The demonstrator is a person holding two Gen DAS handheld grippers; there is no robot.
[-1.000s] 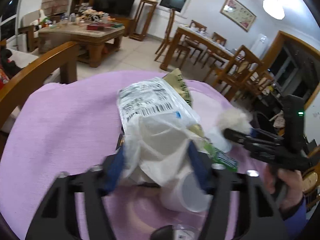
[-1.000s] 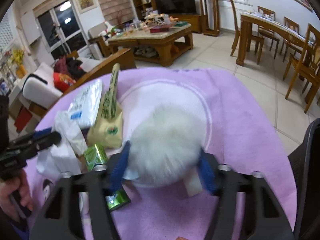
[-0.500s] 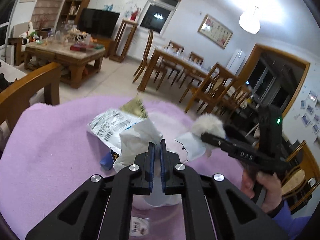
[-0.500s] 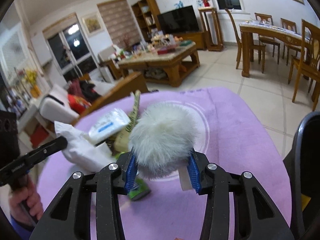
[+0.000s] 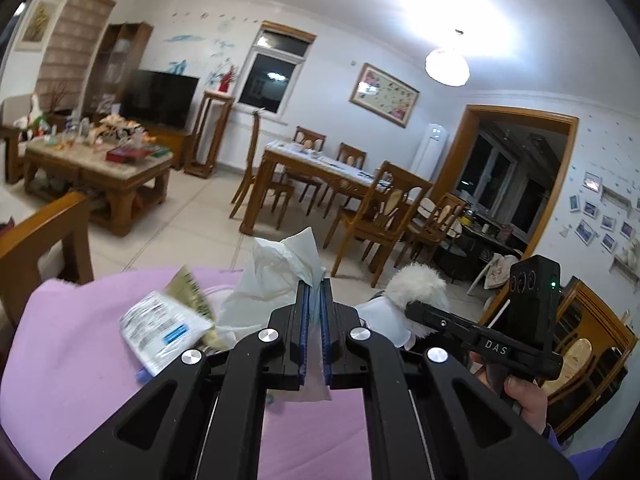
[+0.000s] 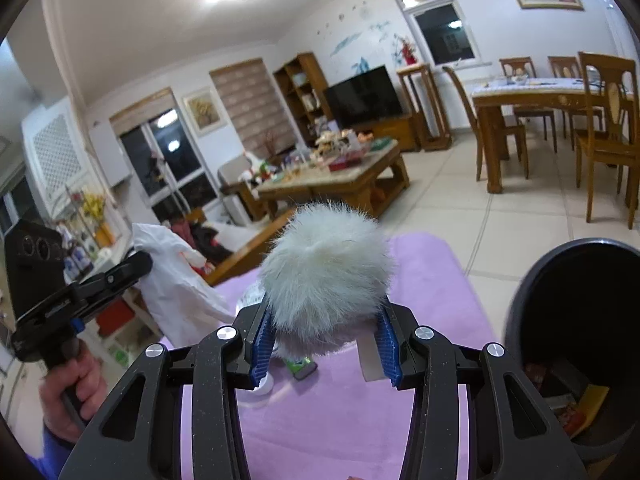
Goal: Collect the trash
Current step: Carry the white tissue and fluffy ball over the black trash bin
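**Both hands loaded, bin waiting on the right**

The left gripper (image 5: 314, 312) is clamped tight on a crumpled white tissue (image 5: 276, 276), lifted clear of the purple cloth (image 5: 72, 360). The right gripper (image 6: 326, 344) squeezes a white fluffy ball (image 6: 326, 264) between its blue pads, likewise raised, probably for carrying to the dark bin (image 6: 576, 336) just beside it. Farther out, a printed wrapper (image 5: 160, 328) and what looks like a green packet (image 6: 300, 366) lie on the cloth, not yet collected.
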